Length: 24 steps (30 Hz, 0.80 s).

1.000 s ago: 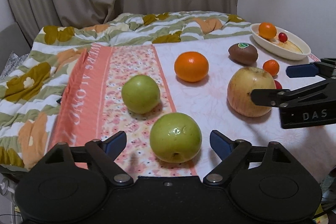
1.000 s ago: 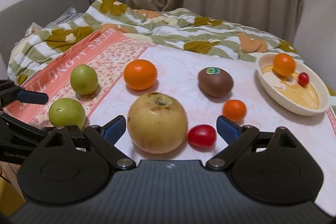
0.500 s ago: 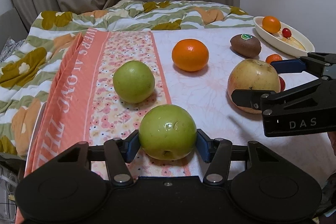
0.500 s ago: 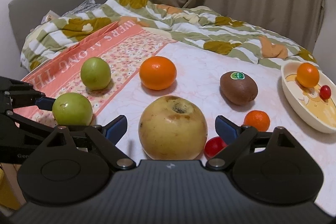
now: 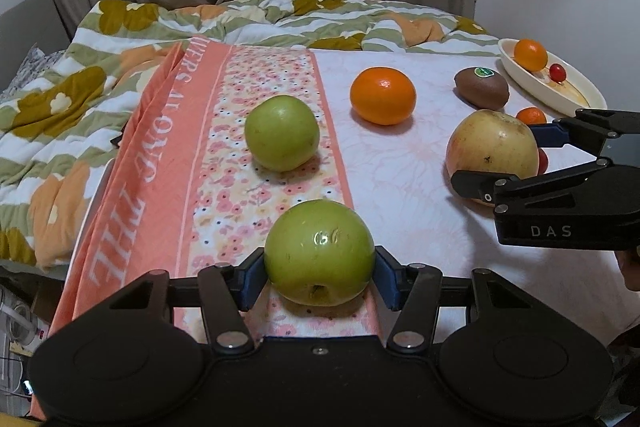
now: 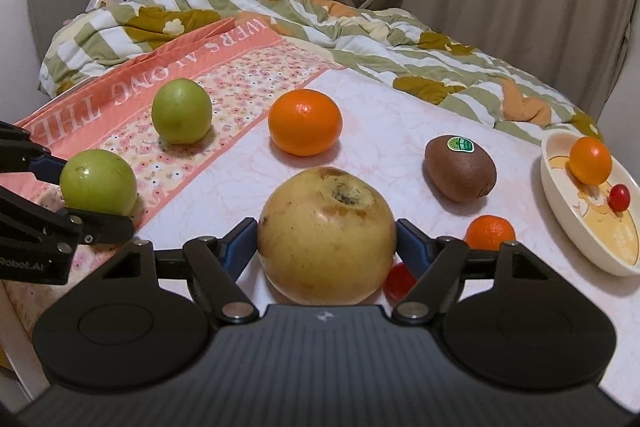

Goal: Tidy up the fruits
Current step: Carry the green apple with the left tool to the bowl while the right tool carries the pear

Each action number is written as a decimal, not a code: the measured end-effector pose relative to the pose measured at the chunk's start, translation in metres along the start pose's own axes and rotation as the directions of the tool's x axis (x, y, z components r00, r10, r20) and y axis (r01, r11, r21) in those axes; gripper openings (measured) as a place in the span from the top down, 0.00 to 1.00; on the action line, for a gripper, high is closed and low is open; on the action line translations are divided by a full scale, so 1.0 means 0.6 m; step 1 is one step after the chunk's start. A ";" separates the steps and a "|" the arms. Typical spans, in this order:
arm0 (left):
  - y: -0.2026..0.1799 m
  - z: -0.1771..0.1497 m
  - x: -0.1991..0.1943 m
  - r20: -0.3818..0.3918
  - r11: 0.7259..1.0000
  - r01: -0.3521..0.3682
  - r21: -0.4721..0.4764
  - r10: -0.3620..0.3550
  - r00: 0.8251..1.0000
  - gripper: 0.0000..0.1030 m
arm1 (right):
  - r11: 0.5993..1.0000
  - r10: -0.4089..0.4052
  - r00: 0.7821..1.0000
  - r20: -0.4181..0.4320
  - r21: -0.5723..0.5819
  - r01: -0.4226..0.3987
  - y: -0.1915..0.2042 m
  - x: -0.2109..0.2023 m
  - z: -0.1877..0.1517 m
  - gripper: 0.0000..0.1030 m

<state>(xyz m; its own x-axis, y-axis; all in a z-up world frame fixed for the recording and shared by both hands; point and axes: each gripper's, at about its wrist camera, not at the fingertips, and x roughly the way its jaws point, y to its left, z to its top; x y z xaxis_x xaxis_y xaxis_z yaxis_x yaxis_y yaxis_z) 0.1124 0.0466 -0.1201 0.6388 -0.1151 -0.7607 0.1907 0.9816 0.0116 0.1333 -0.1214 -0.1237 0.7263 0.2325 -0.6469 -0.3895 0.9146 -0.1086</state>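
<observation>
White oval bowl (image 6: 560,227) at the bed's right edge holds only one small orange and one tomato. My left gripper (image 5: 320,277) squeezes a round green apple (image 5: 319,253) near the front edge. My right gripper (image 6: 326,243) has just been closing around the big yellow apple (image 6: 326,233). Most fruits wait.

Your left gripper (image 5: 320,277) has its blue pads pressed on both sides of the round green apple (image 5: 319,253) at the near edge of the pink floral cloth (image 5: 168,155). Your right gripper (image 5: 500,159) has been closing, straddling the large yellowish apple (image 5: 490,147) near the table's right edge.
</observation>
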 end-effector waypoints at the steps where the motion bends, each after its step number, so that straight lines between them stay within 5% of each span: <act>1: 0.001 -0.001 -0.003 0.001 1.000 0.000 -0.001 0.000 1.000 0.42 | 1.000 -0.002 1.000 0.001 0.003 0.002 0.000 -0.001 -0.001 0.13; 24: 0.019 0.034 -0.137 0.119 1.000 0.007 -0.016 -0.005 0.993 0.42 | 0.982 -0.031 0.999 0.035 0.189 0.024 0.006 -0.145 0.043 0.14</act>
<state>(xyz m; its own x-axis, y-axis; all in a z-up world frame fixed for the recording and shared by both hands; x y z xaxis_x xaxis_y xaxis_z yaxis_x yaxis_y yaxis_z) 0.0773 0.0643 -0.0445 0.7219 -0.1376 -0.6782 0.1835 0.9830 -0.0041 0.0835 -0.1299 -0.0482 0.7576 0.2154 -0.6161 -0.2580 0.9659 0.0204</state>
